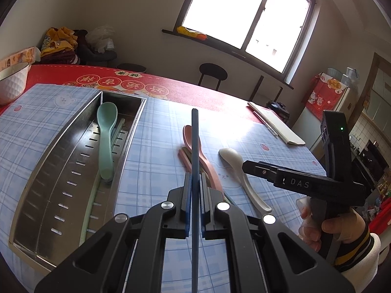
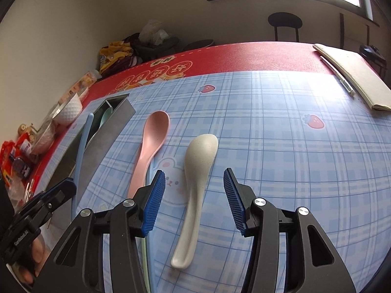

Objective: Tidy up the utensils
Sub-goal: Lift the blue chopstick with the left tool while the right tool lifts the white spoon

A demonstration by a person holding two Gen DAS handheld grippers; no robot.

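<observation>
Left tool [image 1: 194, 183]: pads pressed together on a blue chopstick [image 1: 194, 141], gripped partway along its length so the far end projects forward over the counter [image 1: 156, 131] and clear of it; held this way, apparently, for carrying across to the tray. Right tool [image 2: 194, 193]: jaws spread and empty, poised above the handle of the white spoon [image 2: 195, 193], which lies flat on the blue plaid mat between the two pads without touching either; the straddle suggests this spoon is the next pick, taken across its narrow handle. Steel utensil tray [image 1: 48, 178]: long, slotted, at the left of the mat; already holds a green spoon [image 1: 106, 134] with pale green chopsticks [image 1: 118, 131] alongside, so sorting is under way. Pink spoon [image 2: 151, 146]: loose on the mat just left of the white one, bowl pointing away, with pink chopsticks [image 1: 184, 157] and other sticks partly under it; not yet filed. Remaining, by judgement: the held chopstick, both loose spoons and the loose sticks. Non-task items: a white textured bowl [image 1: 13, 83] at the far left of the counter and a notebook [image 2: 354, 78] with a pen at the far right, both well apart from the utensils.
</observation>
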